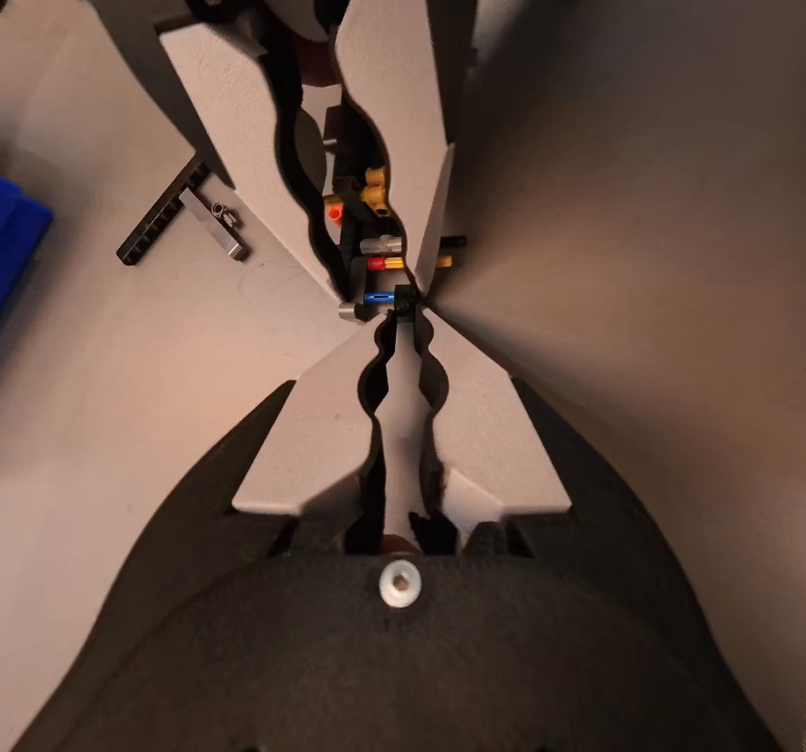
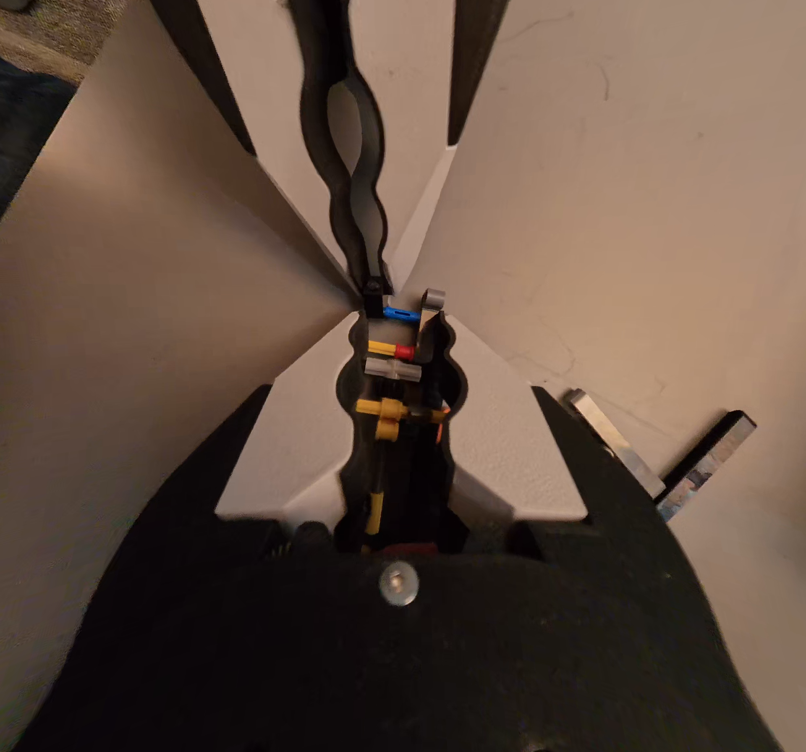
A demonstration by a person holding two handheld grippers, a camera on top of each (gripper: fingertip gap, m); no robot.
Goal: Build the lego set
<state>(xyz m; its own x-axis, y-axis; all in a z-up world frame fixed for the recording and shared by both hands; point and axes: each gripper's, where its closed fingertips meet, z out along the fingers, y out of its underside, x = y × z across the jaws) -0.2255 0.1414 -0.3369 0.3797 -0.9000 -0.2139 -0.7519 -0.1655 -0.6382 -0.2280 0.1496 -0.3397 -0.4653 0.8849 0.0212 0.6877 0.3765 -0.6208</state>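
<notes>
My right gripper (image 2: pixel 401 332) is shut on a black lego assembly (image 2: pixel 392 417) with yellow, grey and red connectors and a blue pin (image 2: pixel 399 313) at its tip. A grey piece (image 2: pixel 434 297) sticks out at the assembly's end. My left gripper (image 1: pixel 403 322) is shut on a small black piece (image 1: pixel 405 302) that meets the end of the blue pin (image 1: pixel 378 297). The two grippers face each other tip to tip above the white table (image 1: pixel 131 382). In the left wrist view the right gripper (image 1: pixel 379 290) comes in from the top with the assembly (image 1: pixel 362 216). In the right wrist view the left gripper (image 2: pixel 375 288) comes in from the top.
A long black beam (image 1: pixel 161 216) and a grey flat bar (image 1: pixel 213 225) with a small metal part lie on the table; both show in the right wrist view (image 2: pixel 706 465) (image 2: pixel 610 443). A blue bin (image 1: pixel 22 242) stands at the left. Carpet floor (image 2: pixel 65 11) lies beyond the table edge. Left and right tips are no more than a few centimetres apart. The right tips stand about 9 cm off the grey flat bar (image 1: pixel 213 225).
</notes>
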